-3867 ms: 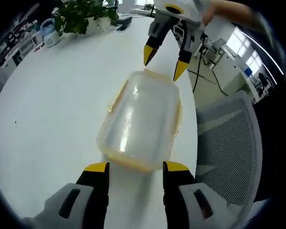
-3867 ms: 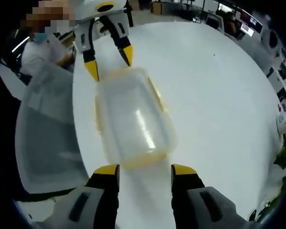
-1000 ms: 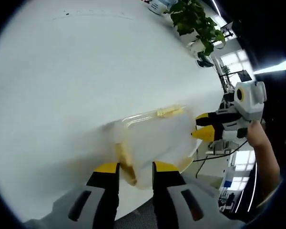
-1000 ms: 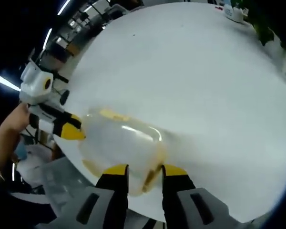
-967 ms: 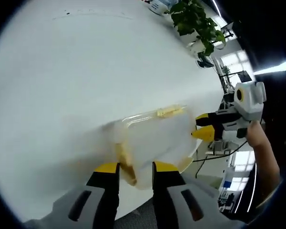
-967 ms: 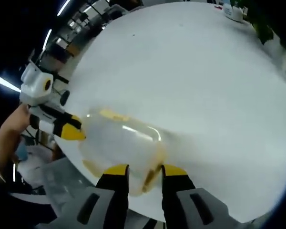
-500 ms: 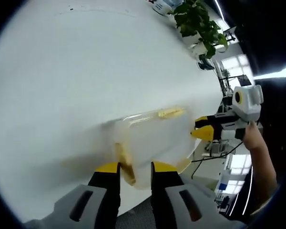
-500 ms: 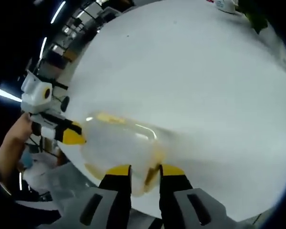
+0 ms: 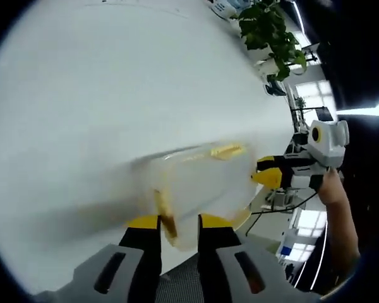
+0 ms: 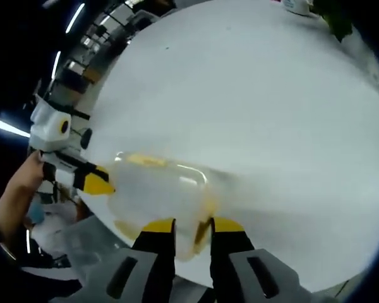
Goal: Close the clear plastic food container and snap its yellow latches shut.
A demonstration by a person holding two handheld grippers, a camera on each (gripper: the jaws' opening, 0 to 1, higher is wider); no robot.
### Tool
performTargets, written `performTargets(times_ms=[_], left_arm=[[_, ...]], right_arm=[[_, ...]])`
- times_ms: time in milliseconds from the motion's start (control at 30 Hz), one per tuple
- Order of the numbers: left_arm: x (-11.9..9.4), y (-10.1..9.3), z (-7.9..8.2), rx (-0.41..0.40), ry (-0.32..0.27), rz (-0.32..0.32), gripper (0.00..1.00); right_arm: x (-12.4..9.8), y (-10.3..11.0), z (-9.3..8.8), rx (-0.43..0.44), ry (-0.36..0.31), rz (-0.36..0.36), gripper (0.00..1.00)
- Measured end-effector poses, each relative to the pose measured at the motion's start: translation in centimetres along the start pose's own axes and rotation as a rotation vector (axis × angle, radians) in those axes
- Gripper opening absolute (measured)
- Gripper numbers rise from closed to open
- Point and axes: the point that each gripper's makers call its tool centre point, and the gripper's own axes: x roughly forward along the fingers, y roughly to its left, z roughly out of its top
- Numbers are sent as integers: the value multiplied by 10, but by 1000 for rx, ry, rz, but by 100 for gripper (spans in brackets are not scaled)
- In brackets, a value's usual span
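Left gripper view: clear, round-cornered container on smooth white table.

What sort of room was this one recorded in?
Probably an open-plan office. A large white round table bears the clear container, with a potted plant at its far edge. Behind it are bright windows and, in the right gripper view, strip ceiling lights.

Looks like an open-plan office. Big round white worktop w/ a leafy potted plant at far edge, bright windows beyond, cables hanging nr a desk. Long ceiling strip lights over rows of desks in dim bkgd; mesh office chair by worktop edge.
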Motion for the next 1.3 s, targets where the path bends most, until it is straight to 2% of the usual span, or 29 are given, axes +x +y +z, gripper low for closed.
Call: performTargets(times_ms=[67,100,133,167,200,267,333,367,467,567,667,733,833,933,967,1000,1167,1233,1300], left_arm=[[1,8,6,-10,13,-16,19],[2,9,6,24,-42,17,20],[1,1,-3,17,-36,7,20],[-1,-3,-7,-8,-5,-24,20],[-4,4,3,-30,16,-50,20],[0,5,3,-11,-18,-30,21],[0,6,4,-8,-19,-32,22],[1,6,3,3,-39,-19,22],[1,2,-1,8,-43,-17,22],[1,8,7,-9,-33,-18,23],[1,10,8,-2,-40,-21,23],[1,6,3,40,-57,-18,23],[-4,7,8,205,-69,38,23],[-8,-5,12,269,-92,43,29],[-9,-6,13,280,-91,52,31],[-10,-5,17,325,-96,75,32],[-10,-4,18,442,-78,131,31],[-11,-7,20,525,-90,142,31],[-12,-13,20,539,-96,137,29]], right_arm=[[-1,-1,0,-2,-3,5,18],[-2,0,0,-5,-4,9,18],[-2,0,0,-7,-5,10,18],[-1,0,1,-9,-4,12,18],[-2,-1,1,-8,-3,12,19],[-2,1,0,-12,0,8,19],[-3,1,0,-18,-3,2,19],[-4,1,0,-22,-5,1,19],[-4,-2,1,-14,-12,6,19],[-4,0,0,-22,-13,8,20],[-6,0,1,-73,-30,11,21],[-7,0,4,-130,-62,0,21],[-12,-1,7,-218,-75,-20,19],[-19,4,10,-241,-87,-13,20],[-22,8,15,-275,-105,-5,20],[-23,10,17,-286,-106,0,20],[-26,15,26,-422,-102,-24,19],[-26,20,27,-479,-98,-23,18],[-25,25,27,-529,-93,-18,16]])
